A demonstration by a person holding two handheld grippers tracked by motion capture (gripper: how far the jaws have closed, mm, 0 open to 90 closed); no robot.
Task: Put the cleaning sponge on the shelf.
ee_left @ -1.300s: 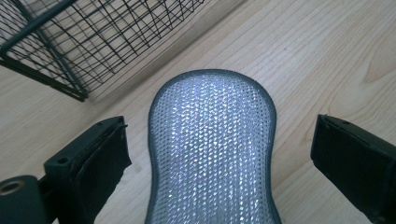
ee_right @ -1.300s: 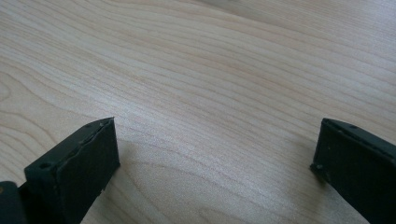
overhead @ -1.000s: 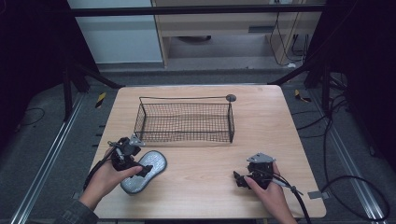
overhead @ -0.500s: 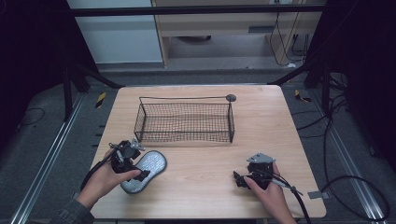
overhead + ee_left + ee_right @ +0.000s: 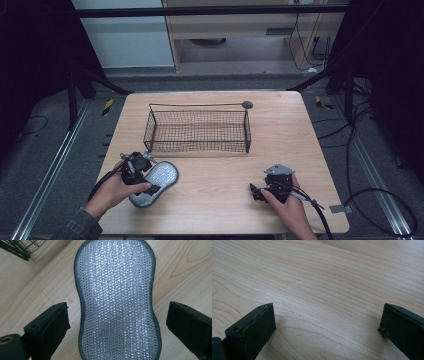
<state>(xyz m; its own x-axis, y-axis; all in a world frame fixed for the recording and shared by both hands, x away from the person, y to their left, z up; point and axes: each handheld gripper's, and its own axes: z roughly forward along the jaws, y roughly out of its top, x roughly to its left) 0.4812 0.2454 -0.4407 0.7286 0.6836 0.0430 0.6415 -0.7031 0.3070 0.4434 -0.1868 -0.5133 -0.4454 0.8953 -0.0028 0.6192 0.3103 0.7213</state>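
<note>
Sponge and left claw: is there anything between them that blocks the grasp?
Nothing visible does. In the left gripper view the sponge lies flat on the table between the two open jaws of the left claw, with bare wood showing on each side. The basket stands farther back, apart from the sponge.

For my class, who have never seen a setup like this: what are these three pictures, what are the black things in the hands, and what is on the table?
A person sits at a wooden table holding a hand-held two-jaw gripper in each hand. One picture looks down from above; the other two come from small cameras riding on each gripper, looking along its black jaws. On the table stand a wire basket and a silvery scrubbing pad. The left gripper has its open jaws on either side of the pad, not yet pinching it. The right gripper is open over bare wood, holding nothing.
</note>
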